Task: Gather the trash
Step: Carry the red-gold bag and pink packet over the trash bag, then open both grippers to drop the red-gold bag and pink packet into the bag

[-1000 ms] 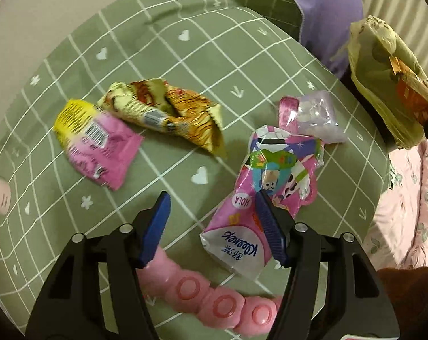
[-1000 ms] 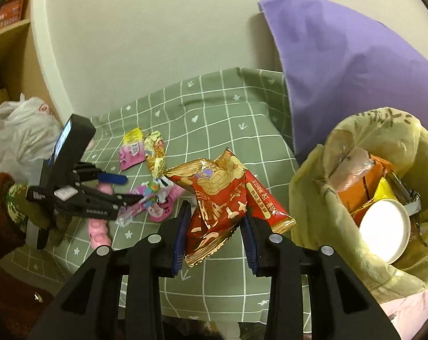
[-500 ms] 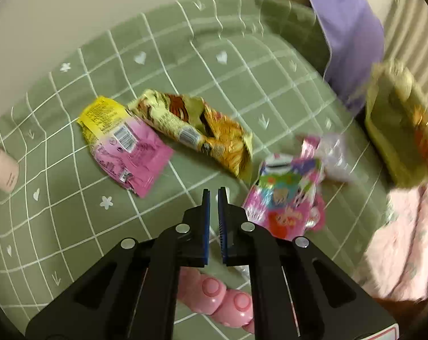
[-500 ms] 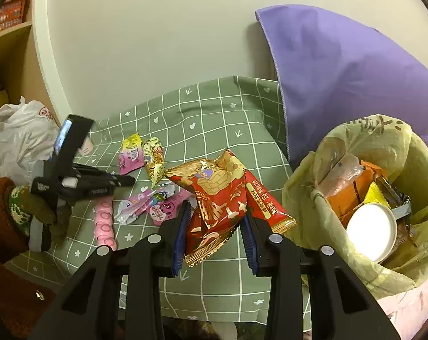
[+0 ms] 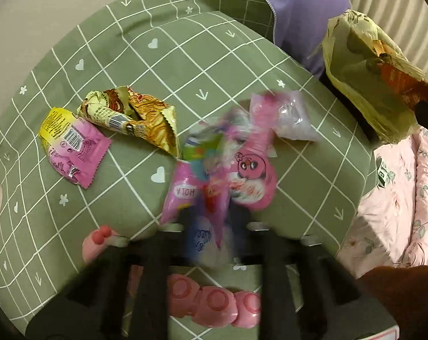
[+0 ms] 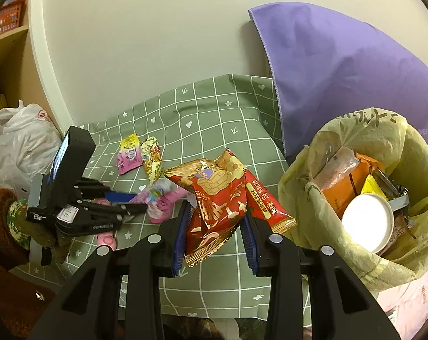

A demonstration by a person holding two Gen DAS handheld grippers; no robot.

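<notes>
My right gripper (image 6: 215, 238) is shut on a red and gold snack bag (image 6: 222, 201), held above the table's near edge, left of the yellow-green trash bag (image 6: 313, 198), which holds cartons and a white lid. My left gripper (image 5: 211, 221) is blurred by motion; its jaws stand around the pink tissue pack (image 5: 191, 195), also seen in the right wrist view (image 6: 157, 195). A pink cartoon wrapper (image 5: 253, 178), a clear packet (image 5: 293, 119), a yellow noodle wrapper (image 5: 134, 116) and a pink-yellow sachet (image 5: 72, 144) lie on the green checked cloth (image 5: 157, 42).
A pink segmented toy (image 5: 214, 303) lies at the cloth's near edge. A purple cloth (image 6: 341, 70) hangs behind the trash bag. A white plastic bag (image 6: 18, 144) sits at the left, and pink bedding (image 5: 398, 198) lies to the right of the table.
My left gripper shut beside the tissue pack half a second ago, then shifted right onto the pack, which is now lifted and blurred. My right gripper still holds the red bag.
</notes>
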